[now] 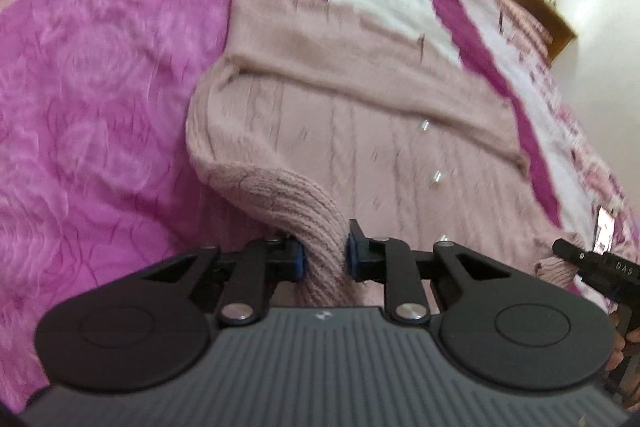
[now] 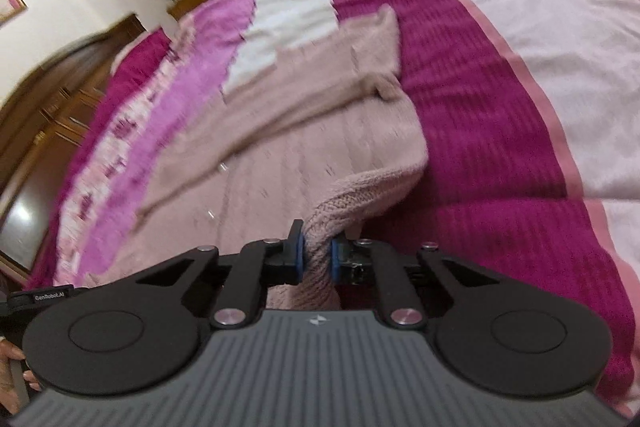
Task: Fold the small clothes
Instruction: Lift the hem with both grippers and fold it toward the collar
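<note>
Two corners of the pink knitted cardigan (image 1: 360, 115) are pinched, one in each of my tongs: the left tongs (image 1: 325, 253) clamp its ribbed hem corner and the right tongs (image 2: 317, 259) clamp the opposite one. Beyond those corners the cardigan lies spread flat on the bed (image 1: 100, 75), a sleeve (image 1: 380, 83) folded across its front. I judge the fold is just starting; next I must raise both corners evenly and carry them toward the far edge of the cardigan. Both tongs tilt downward toward it, side by side.
</note>
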The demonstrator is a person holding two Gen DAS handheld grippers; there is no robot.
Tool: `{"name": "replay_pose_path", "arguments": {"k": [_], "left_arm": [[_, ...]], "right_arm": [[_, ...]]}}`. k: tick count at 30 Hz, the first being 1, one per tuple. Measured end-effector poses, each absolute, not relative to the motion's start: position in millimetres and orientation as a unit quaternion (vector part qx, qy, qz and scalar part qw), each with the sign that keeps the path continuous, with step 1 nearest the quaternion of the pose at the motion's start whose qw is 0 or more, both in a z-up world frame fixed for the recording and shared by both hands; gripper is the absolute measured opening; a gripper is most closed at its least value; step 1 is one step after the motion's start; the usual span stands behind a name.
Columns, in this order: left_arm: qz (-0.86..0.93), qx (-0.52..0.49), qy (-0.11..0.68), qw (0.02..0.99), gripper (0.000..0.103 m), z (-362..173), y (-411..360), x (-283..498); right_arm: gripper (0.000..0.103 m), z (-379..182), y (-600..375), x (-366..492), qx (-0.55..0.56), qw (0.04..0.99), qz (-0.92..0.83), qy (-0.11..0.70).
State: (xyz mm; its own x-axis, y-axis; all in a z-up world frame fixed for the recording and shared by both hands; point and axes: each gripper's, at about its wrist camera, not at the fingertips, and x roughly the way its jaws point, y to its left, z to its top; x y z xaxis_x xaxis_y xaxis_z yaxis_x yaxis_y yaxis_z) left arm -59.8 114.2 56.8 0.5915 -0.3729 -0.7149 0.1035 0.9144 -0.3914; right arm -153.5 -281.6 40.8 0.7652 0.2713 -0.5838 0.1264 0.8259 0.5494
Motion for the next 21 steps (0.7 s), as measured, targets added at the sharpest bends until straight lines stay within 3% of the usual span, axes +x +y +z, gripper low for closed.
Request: {"name": "replay_pose_path", "arguments": {"k": [21], "left_arm": [[-0.095, -0.168, 0.298, 0.935, 0.019, 125, 105, 6]], "right_arm": [[0.012, 93, -305, -87, 0.335, 0.921, 0.045, 0.192]]}}
